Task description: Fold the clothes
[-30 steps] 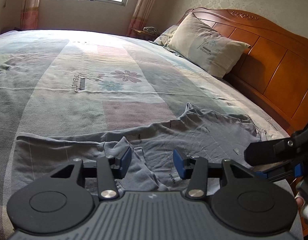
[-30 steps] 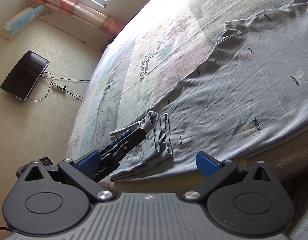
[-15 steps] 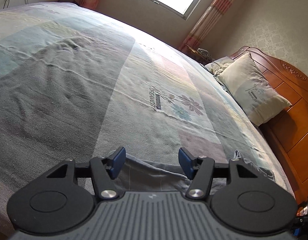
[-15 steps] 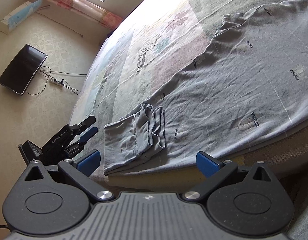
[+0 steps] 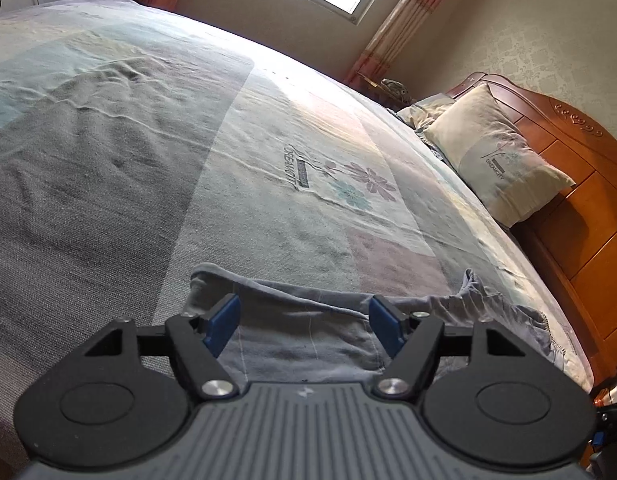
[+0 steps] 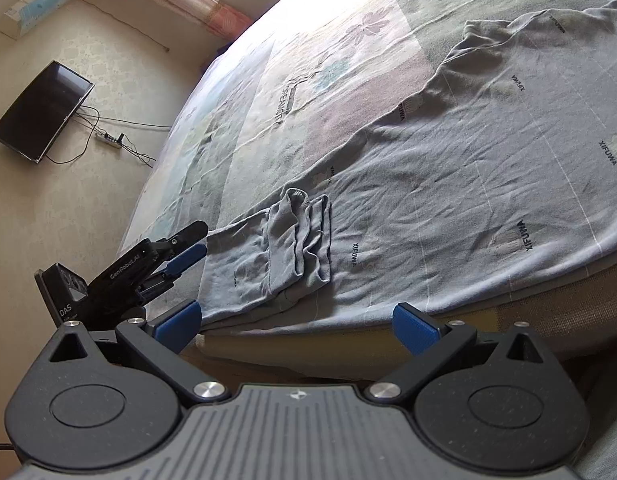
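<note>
Left wrist view: the left gripper [image 5: 304,326] is opening, nothing pinched, its jaws over the grey shirt [image 5: 308,336] at six o'clock on the bed [image 5: 268,200].

Right wrist view: the right gripper [image 6: 294,326] stands wide apart and empty; the shirt [image 6: 448,200] spreads toward two o'clock, the left gripper [image 6: 196,242] at nine.

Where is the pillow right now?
In the left wrist view the pillow is at the right, on the far end of the bed, leaning against the wooden headboard, well beyond the grey shirt.

A grey long-sleeved cotton shirt [image 6: 448,184] lies spread on the patterned bed [image 6: 268,92], its sleeve folded inward. The left hand-held gripper [image 6: 192,242], jaws opening and empty, hovers beside the cuff.
</note>
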